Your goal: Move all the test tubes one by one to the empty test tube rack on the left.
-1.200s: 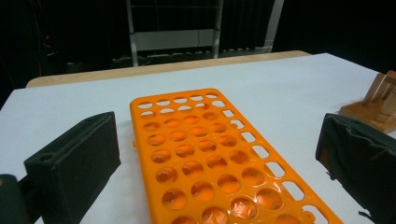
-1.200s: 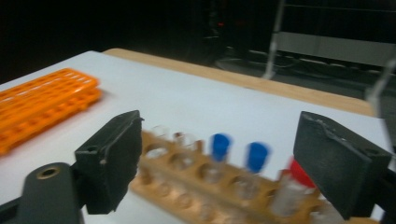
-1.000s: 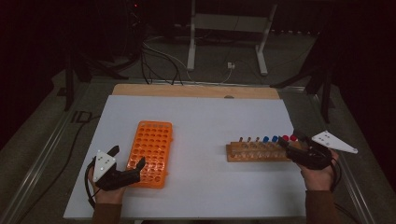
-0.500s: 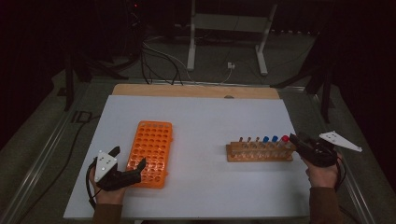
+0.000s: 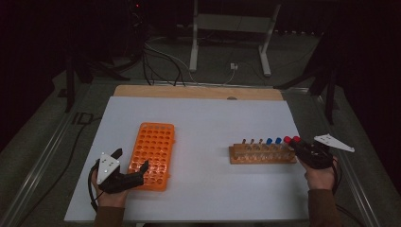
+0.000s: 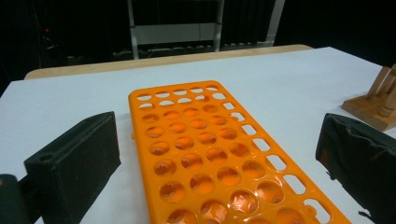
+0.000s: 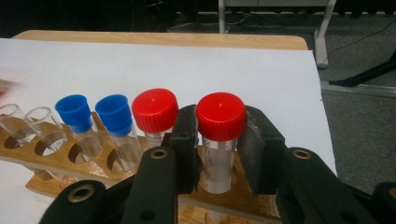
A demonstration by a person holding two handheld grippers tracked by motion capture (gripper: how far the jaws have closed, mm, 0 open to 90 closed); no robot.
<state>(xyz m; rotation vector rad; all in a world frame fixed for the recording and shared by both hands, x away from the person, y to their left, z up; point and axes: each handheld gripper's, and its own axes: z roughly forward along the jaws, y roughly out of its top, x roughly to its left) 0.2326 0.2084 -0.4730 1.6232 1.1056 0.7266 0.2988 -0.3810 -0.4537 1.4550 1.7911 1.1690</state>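
Note:
A wooden rack [image 5: 260, 156] at the right holds several tubes: two uncapped, two blue-capped [image 7: 74, 112], two red-capped. My right gripper [image 7: 219, 140] sits at the rack's right end [image 5: 297, 145]. Its jaws have just been closing, and the pads now hug the end red-capped tube [image 7: 220, 116] just under its cap. The tube still stands in its hole. An empty orange tube rack [image 5: 153, 153] lies at the left. My left gripper [image 5: 131, 158] rests open at that rack's near end, its jaws [image 6: 219, 154] wide on either side of the orange rack [image 6: 205, 140].
The white table top [image 5: 213, 123] has a wooden strip [image 5: 198, 92] along its far edge. Its right edge runs close beside my right hand. Stand legs and cables [image 5: 161, 61] lie on the dark floor beyond.
My right gripper has come down and in toward the rack's right end. Its jaws have narrowed around the end red-capped tube. The left gripper has stayed where it was.

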